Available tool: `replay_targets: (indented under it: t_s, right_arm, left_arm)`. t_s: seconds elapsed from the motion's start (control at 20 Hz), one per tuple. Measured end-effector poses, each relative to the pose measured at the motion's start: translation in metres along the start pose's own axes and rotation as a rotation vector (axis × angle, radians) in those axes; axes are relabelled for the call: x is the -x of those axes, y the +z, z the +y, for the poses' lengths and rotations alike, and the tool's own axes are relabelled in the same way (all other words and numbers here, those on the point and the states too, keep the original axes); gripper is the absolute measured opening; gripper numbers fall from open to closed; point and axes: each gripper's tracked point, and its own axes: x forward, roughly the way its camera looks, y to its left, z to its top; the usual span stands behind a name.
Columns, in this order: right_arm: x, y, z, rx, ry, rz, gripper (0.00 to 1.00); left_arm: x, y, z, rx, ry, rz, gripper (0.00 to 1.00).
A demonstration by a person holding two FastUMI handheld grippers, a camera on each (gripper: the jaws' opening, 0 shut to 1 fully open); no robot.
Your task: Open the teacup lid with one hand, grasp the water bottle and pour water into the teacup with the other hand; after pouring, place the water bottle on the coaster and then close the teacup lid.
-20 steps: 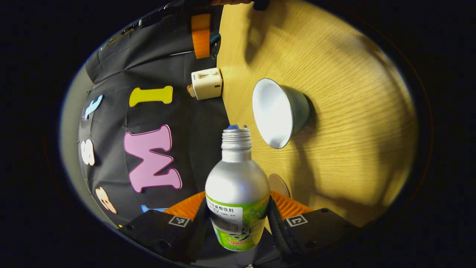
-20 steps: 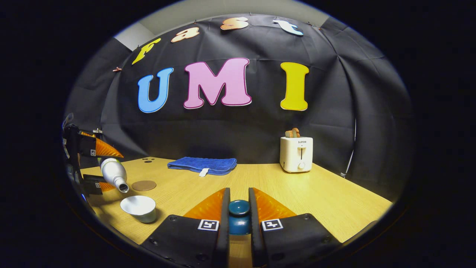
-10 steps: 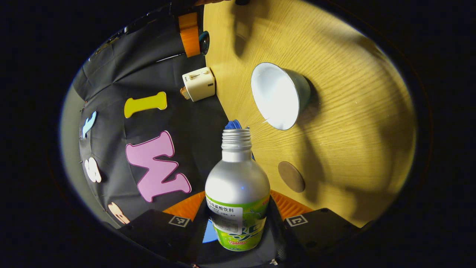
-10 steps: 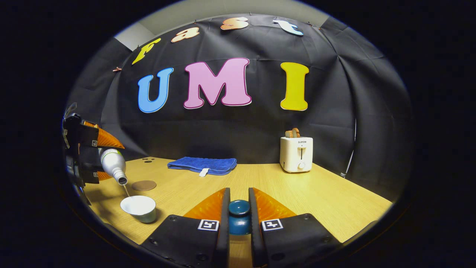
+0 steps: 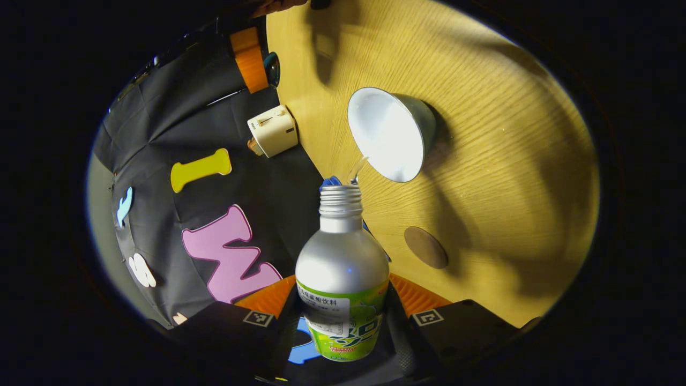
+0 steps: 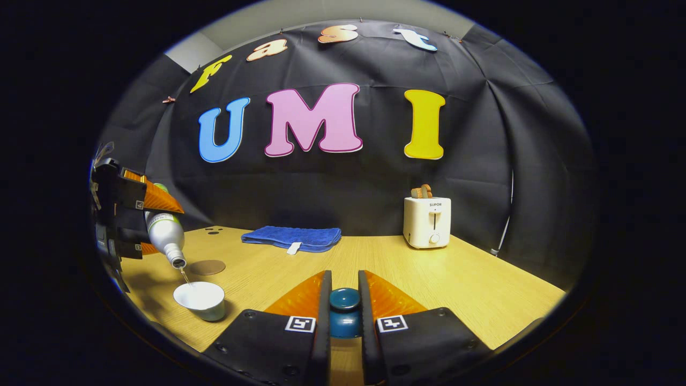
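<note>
My left gripper (image 5: 343, 316) is shut on a silver water bottle (image 5: 342, 268) with a green label, tipped neck-down over the open teacup (image 5: 391, 134). A thin stream of water runs from its uncapped mouth into the cup's white inside. In the right gripper view the bottle (image 6: 165, 236) hangs tilted in the left gripper (image 6: 140, 225) above the teacup (image 6: 202, 299) at the table's left. My right gripper (image 6: 344, 300) is shut on the knob of the dark blue teacup lid (image 6: 344, 308), held above the table. The round brown coaster (image 5: 426, 247) (image 6: 207, 266) lies flat just beyond the cup.
A folded blue towel (image 6: 292, 237) lies at the back of the wooden table (image 6: 429, 279). A cream toaster (image 6: 427, 221) holding bread stands at the back right, also seen as the toaster (image 5: 272, 131) in the left gripper view. Black cloth walls the booth.
The left gripper has tipped the bottle steeper and raised it a little. Water started to run into the teacup. The right gripper with the lid has stayed still.
</note>
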Motion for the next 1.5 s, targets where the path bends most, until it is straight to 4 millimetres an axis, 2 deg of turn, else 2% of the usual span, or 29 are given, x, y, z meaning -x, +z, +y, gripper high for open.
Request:
replay_targets:
  t_s: [0.2,0.8,1.2,1.5]
  right_arm:
    - [0.000,0.000,0.002,0.000,0.006,0.000,0.27]
    - [0.000,0.001,0.001,0.000,0.006,0.000,0.27]
    - [0.000,0.000,0.001,0.000,0.006,0.000,0.27]
    - [0.000,0.000,0.001,0.000,0.006,0.000,0.27]
  left_arm:
    - [0.002,0.000,-0.002,-0.055,0.000,-0.004,0.78]
    - [0.001,-0.001,0.019,-0.246,0.026,-0.003,0.79]
    - [0.003,0.000,0.029,-0.286,0.036,0.007,0.79]
    - [0.003,0.001,0.028,-0.285,0.038,0.005,0.79]
